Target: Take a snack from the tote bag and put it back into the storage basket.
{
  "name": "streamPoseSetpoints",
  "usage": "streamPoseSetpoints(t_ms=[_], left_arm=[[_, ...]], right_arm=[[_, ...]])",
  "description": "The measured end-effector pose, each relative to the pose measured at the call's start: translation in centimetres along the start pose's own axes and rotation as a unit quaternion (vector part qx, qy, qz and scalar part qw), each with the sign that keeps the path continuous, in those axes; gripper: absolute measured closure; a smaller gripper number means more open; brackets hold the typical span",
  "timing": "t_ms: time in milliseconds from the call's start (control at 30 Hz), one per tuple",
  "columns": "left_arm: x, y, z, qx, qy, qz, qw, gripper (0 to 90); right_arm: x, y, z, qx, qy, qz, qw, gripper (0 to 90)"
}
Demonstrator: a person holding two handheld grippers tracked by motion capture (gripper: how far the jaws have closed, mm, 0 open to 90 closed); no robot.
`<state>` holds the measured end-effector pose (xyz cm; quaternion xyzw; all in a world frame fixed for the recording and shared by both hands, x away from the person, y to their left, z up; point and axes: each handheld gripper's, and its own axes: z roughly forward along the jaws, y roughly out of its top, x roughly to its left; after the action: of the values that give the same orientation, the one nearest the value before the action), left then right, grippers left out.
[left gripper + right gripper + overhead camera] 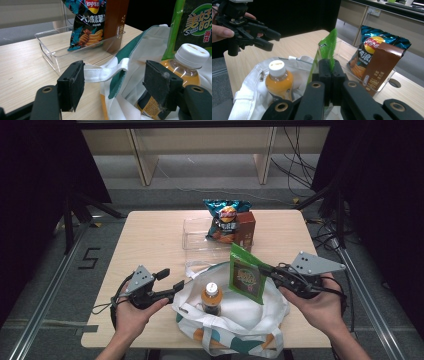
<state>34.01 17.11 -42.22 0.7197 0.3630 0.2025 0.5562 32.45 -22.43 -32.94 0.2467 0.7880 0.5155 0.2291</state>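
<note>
A white tote bag [240, 320] with green and orange print lies open at the table's front middle. An orange drink bottle [211, 297] with a white cap stands inside it. My right gripper [265, 269] is shut on the edge of a green snack packet [246, 276], held upright just above the bag's mouth, right of the bottle. In the right gripper view the closed jaws pinch the green packet [327, 47]. My left gripper [171, 280] stands open at the bag's left rim. In the left gripper view the bag's white strap [107, 72] runs between the open jaws, unpressed.
A clear plastic tray [195, 237] sits behind the bag, holding a blue chips bag [225, 217] and a brown carton [245, 230], both upright at its right end. The wooden table [150, 235] has bare room at its left. Dark drapes flank both sides.
</note>
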Motion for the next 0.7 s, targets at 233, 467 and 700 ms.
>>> streamPoseSetpoints(t_ms=[233,467,700], left_arm=[[0.0,0.1,0.0,0.003,0.001,0.002,1.0000,32.4],[0.1,0.0,-0.1,0.001,0.002,0.001,1.0000,32.4],[0.1,0.0,0.0,-0.002,-0.003,0.001,1.0000,32.4]], right_arm=[[-0.1,0.4,0.1,-0.012,-0.004,0.001,0.9999,90.0],[-0.5,0.9,0.1,-0.019,-0.011,0.001,0.9998,90.0],[-0.6,1.6,0.2,-0.026,-0.012,-0.006,0.9996,90.0]])
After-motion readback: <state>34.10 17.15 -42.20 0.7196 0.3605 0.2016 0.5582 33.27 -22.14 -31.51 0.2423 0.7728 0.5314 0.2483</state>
